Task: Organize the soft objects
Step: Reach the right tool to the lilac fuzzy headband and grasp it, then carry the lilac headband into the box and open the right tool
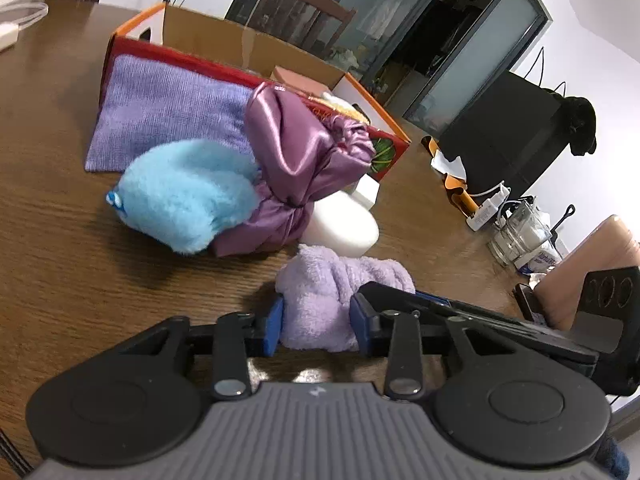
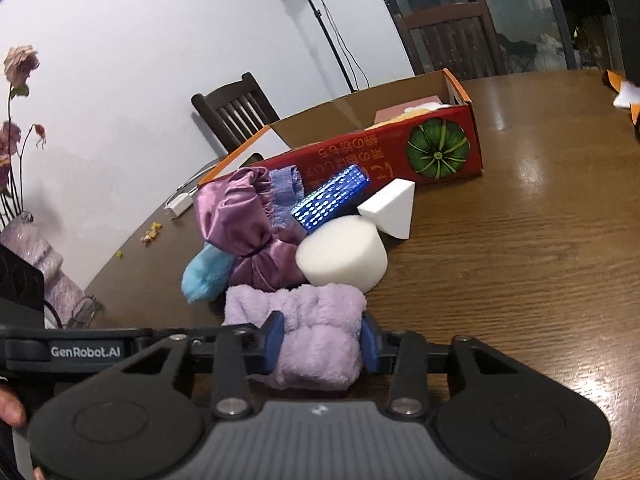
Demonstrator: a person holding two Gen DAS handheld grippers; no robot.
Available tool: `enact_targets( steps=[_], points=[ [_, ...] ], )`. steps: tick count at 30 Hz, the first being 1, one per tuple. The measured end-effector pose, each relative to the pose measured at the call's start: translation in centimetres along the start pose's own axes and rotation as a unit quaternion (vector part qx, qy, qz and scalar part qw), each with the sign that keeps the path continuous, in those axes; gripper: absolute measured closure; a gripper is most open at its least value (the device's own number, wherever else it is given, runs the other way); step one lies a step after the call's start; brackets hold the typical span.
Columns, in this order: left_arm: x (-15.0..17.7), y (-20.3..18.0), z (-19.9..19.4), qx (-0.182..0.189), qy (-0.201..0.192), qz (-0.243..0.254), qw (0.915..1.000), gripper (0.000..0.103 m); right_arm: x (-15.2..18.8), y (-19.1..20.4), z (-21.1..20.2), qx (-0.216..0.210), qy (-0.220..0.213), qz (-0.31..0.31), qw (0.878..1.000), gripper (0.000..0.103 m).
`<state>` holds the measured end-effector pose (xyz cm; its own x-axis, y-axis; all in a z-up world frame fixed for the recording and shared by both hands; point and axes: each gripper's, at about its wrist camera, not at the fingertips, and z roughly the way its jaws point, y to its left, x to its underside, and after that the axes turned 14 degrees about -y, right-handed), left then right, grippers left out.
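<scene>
Red cardboard box (image 2: pixel 384 152) lying open on the table (image 2: pixel 520 280), pink and yellow items barely showing inside. Lilac fleece cloth (image 1: pixel 320 300) just before it, pinched between left gripper (image 1: pixel 316 324) and right gripper (image 2: pixel 322 340), both clamped on.

Both wrist cameras sit low and close over the wooden table (image 1: pixel 60 240), angled downward along their fingers. Each frames the same lilac fleece cloth (image 1: pixel 320 300) (image 2: pixel 316 332) nearest, from opposite ends, with the red cardboard box (image 1: pixel 384 140) (image 2: pixel 360 152) behind.
</scene>
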<state>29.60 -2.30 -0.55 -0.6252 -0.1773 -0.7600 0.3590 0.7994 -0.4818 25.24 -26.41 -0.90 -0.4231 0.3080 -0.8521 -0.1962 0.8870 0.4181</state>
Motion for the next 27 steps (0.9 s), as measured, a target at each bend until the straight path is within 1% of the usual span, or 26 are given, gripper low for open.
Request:
enact_targets(
  steps=[1,2,3,5,7,11,13,15,17,19,22,24,26,27],
  points=[
    [-0.1,-0.2,-0.2,0.001,-0.004,0.005,1.0000,0.076,-0.2,0.1,-0.1,-0.001,0.000,-0.001,1.000,0.072],
    [-0.4,-0.3,-0.5,0.006,-0.008,0.009,0.9999,0.078,-0.5,0.3,-0.2,-0.003,0.000,-0.006,1.000,0.074],
    [-0.7,-0.5,-0.8,0.011,-0.013,0.012,0.9998,0.079,-0.8,0.5,-0.4,-0.007,-0.001,-0.010,1.000,0.074],
    [-1.7,-0.8,-1.8,0.024,-0.035,0.017,0.9989,0.080,-1.6,1.1,-0.6,-0.014,-0.010,-0.014,1.000,0.074],
    [-3.0,-1.1,-2.6,0.038,-0.058,0.021,0.9974,0.080,-2.7,1.9,-1.0,-0.025,-0.027,-0.025,0.999,0.074],
    [-7.4,-1.5,-3.4,0.059,-0.099,0.049,0.9922,0.080,-6.6,3.5,-0.7,-0.055,-0.068,-0.046,0.995,0.074],
    [-10.3,-1.3,-3.0,0.058,-0.113,0.062,0.9900,0.080,-9.1,4.0,0.4,-0.072,-0.080,-0.050,0.993,0.074],
    [-13.9,-0.7,-1.9,0.056,-0.118,0.064,0.9894,0.080,-12.2,4.6,2.8,-0.085,-0.087,-0.059,0.991,0.074],
    [-17.0,0.2,-0.4,0.046,-0.122,0.067,0.9892,0.080,-15.0,5.2,5.5,-0.090,-0.087,-0.065,0.990,0.074],
    [-20.6,1.5,2.2,0.035,-0.119,0.070,0.9898,0.080,-17.7,5.3,9.2,-0.093,-0.082,-0.062,0.990,0.074],
    [-24.4,4.3,6.4,0.002,-0.112,0.057,0.9920,0.080,-21.5,4.5,16.6,-0.086,-0.050,-0.027,0.995,0.074],
    [-25.9,6.8,9.5,-0.043,-0.111,0.036,0.9922,0.080,-22.9,4.0,21.0,-0.078,-0.020,-0.006,0.997,0.074],
    [-26.4,8.9,11.5,-0.057,-0.103,0.028,0.9927,0.080,-23.5,3.3,25.6,-0.071,0.014,0.024,0.997,0.074],
    [-26.5,9.6,12.6,-0.067,-0.099,0.028,0.9924,0.080,-23.5,3.3,27.4,-0.063,0.024,0.027,0.997,0.074]
  ],
)
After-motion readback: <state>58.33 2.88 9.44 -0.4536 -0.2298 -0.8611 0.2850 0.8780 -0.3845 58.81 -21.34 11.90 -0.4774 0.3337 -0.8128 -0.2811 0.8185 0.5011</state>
